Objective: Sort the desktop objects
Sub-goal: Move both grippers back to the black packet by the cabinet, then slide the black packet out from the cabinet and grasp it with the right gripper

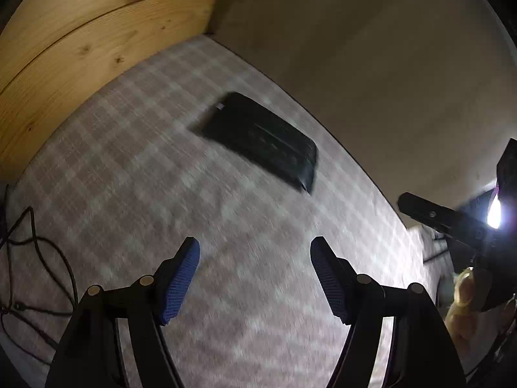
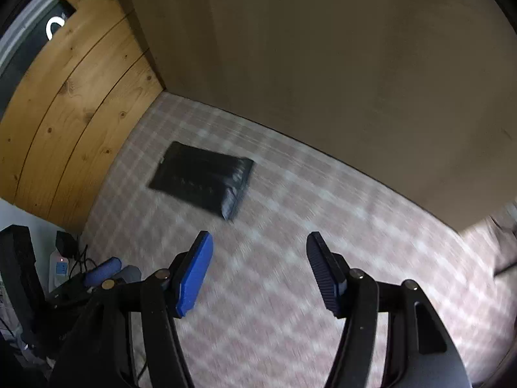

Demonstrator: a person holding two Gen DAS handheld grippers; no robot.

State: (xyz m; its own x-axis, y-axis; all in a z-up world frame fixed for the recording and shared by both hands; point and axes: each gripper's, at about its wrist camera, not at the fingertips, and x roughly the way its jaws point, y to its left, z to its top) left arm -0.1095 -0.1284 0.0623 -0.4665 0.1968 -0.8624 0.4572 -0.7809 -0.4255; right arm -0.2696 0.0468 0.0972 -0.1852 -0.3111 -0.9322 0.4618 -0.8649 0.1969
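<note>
A flat black pouch [image 1: 261, 140] lies on the pink-and-white checked cloth [image 1: 161, 187], near the back wall. My left gripper [image 1: 255, 252] hovers above the cloth in front of it, open, nothing between its blue pads. In the right wrist view the same black pouch [image 2: 202, 177] lies ahead and to the left of my right gripper [image 2: 258, 249], which also stands open and empty over the checked cloth [image 2: 290, 274]. The other gripper's black finger [image 1: 433, 215] and a hand [image 1: 465, 294] show at the right edge of the left wrist view. Both views are motion-blurred.
A wooden plank panel [image 1: 80, 48] bounds the cloth on the left, and a plain beige wall [image 1: 371, 64] stands behind. Black cables [image 1: 35, 252] trail at the left edge. In the right wrist view a white power strip [image 2: 59, 268] with a black plug sits at lower left.
</note>
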